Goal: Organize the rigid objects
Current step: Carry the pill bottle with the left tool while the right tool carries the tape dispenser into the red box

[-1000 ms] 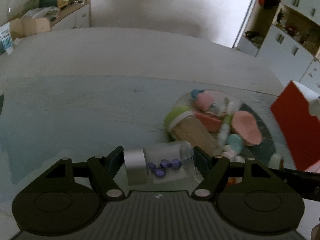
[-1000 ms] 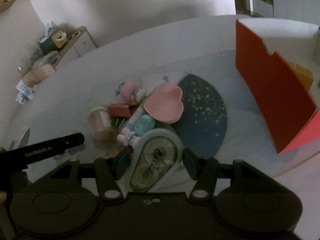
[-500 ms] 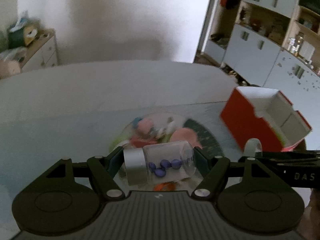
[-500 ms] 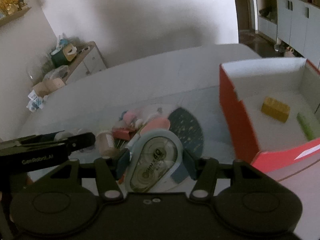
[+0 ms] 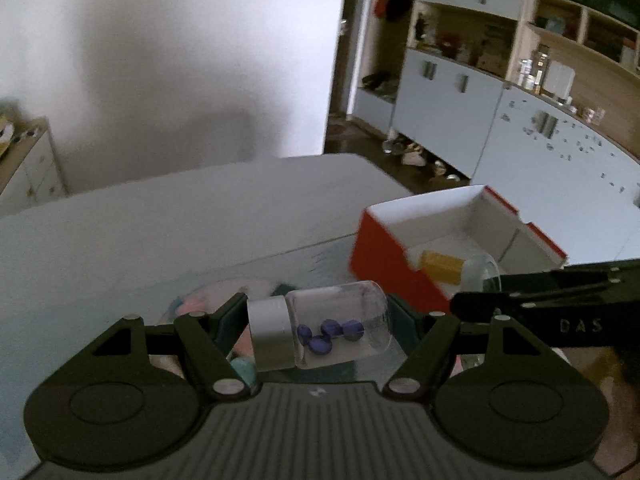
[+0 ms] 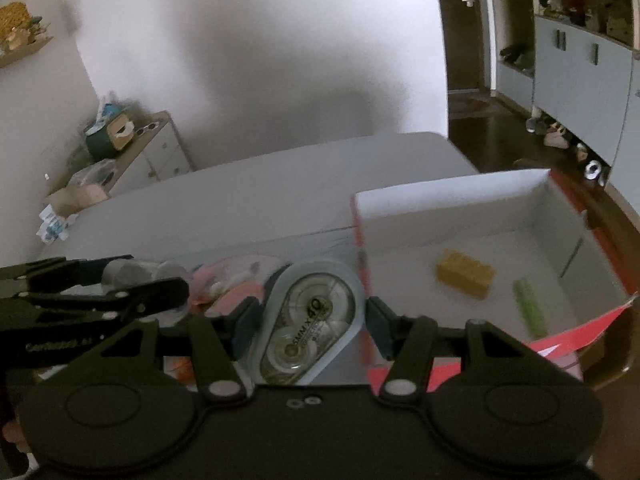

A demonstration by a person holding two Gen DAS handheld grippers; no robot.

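Gripping a small clear glass vial with a silver metal cap (image 5: 318, 330), the left gripper (image 5: 318, 334) fills the lower half of the left wrist view. The vial lies sideways between the two black fingers, cap toward the left, with several dark blue beads (image 5: 330, 334) loose inside. To the right of centre sits an open red cardboard box with a white lining (image 5: 390, 256), resting on a pale table (image 5: 160, 232).

In the right wrist view, the right gripper (image 6: 308, 320) is closed on a pale blue teardrop-shaped correction tape dispenser (image 6: 308, 320), held upright near the bottom centre, its two clear reels facing the camera. The red box fills the right side of this frame. On its white floor lie a yellow rectangular block (image 6: 464, 274) and, just right of it but apart, a light green stick-shaped object (image 6: 530, 306). A blurred heap of pink and pale small objects (image 6: 224, 284) sits left of the dispenser, and the left gripper's black frame crosses the lower left edge. A wooden-topped white drawer unit (image 6: 156, 152) stands in the upper left background.
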